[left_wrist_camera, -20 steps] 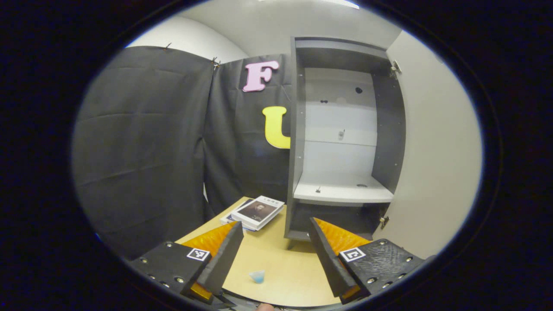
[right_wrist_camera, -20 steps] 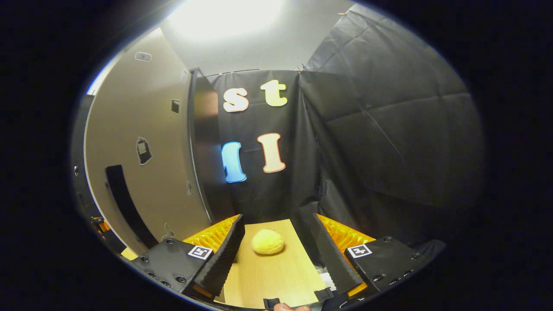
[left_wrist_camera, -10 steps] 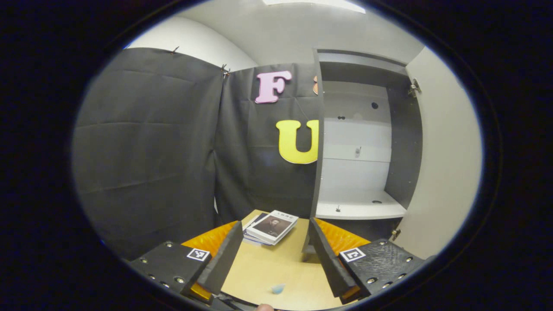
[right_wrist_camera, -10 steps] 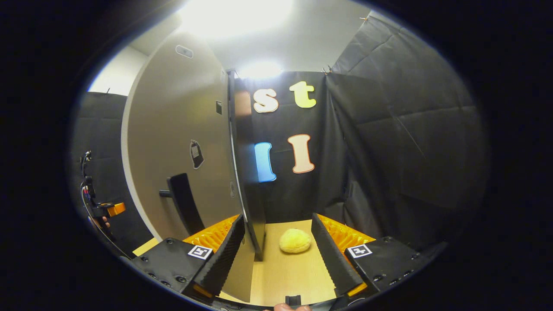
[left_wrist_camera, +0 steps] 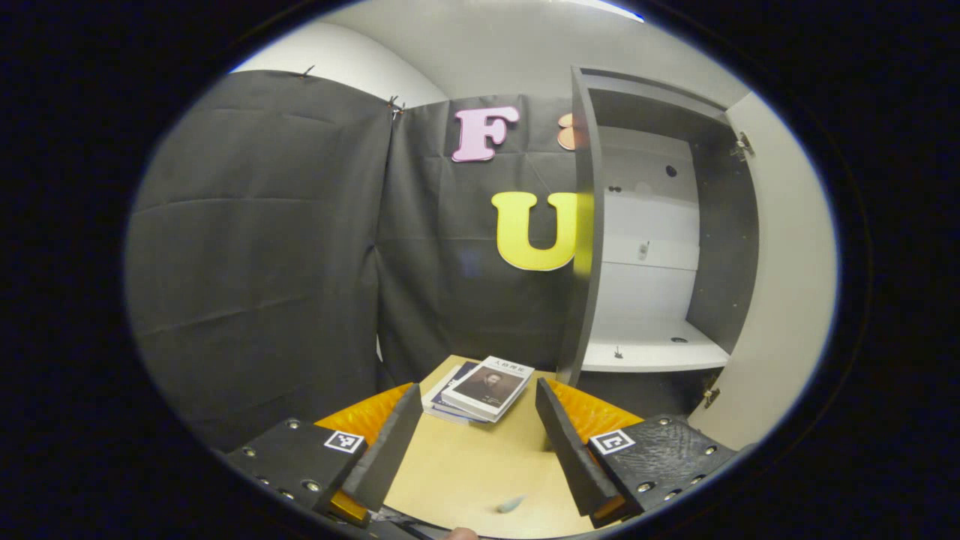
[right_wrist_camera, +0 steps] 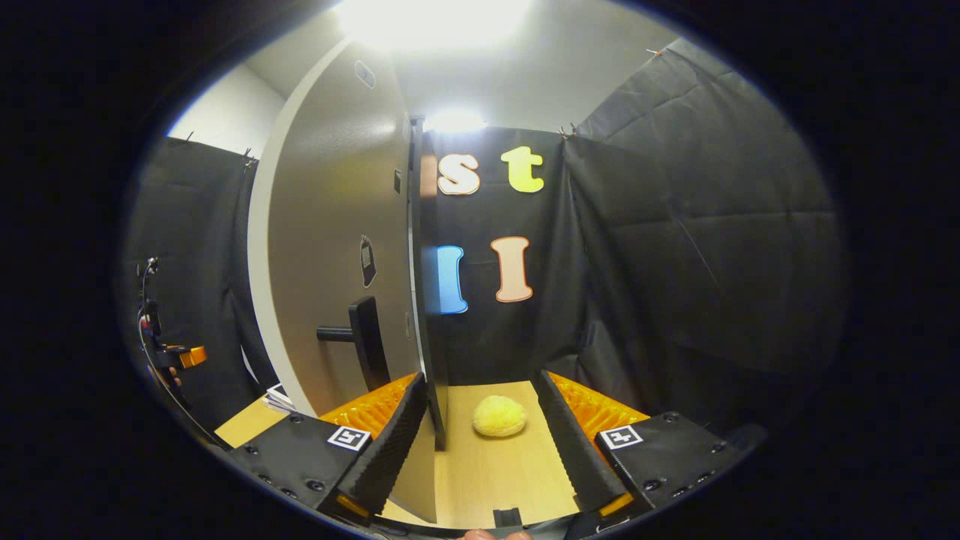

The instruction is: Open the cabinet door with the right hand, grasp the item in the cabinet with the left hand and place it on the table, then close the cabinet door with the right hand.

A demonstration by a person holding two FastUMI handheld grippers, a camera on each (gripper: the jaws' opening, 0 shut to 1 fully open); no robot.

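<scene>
Left tongs (left_wrist_camera: 474, 439) released, empty, over worktop (left_wrist_camera: 465, 469) facing cabinet (left_wrist_camera: 660, 247) with door (left_wrist_camera: 784, 300) swung wide; shelf (left_wrist_camera: 645, 352) bare. Books (left_wrist_camera: 480, 386) lie beside cabinet. Right tongs (right_wrist_camera: 480, 435) released, empty, near door edge (right_wrist_camera: 424, 300), handle (right_wrist_camera: 360, 345) to their left. Yellow item (right_wrist_camera: 499, 416) sits on worktop between right fingers, untouched.

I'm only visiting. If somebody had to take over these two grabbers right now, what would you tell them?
Left gripper: jaws open, empty, over the light wooden table.
Right gripper: jaws open, empty, close to the beige cabinet door and its black handle.
The cabinet's white shelf looks bare; a round yellow lump lies on the table.
Done: door opened, item apparently out.
Left: shut the door with the right gripper.
</scene>
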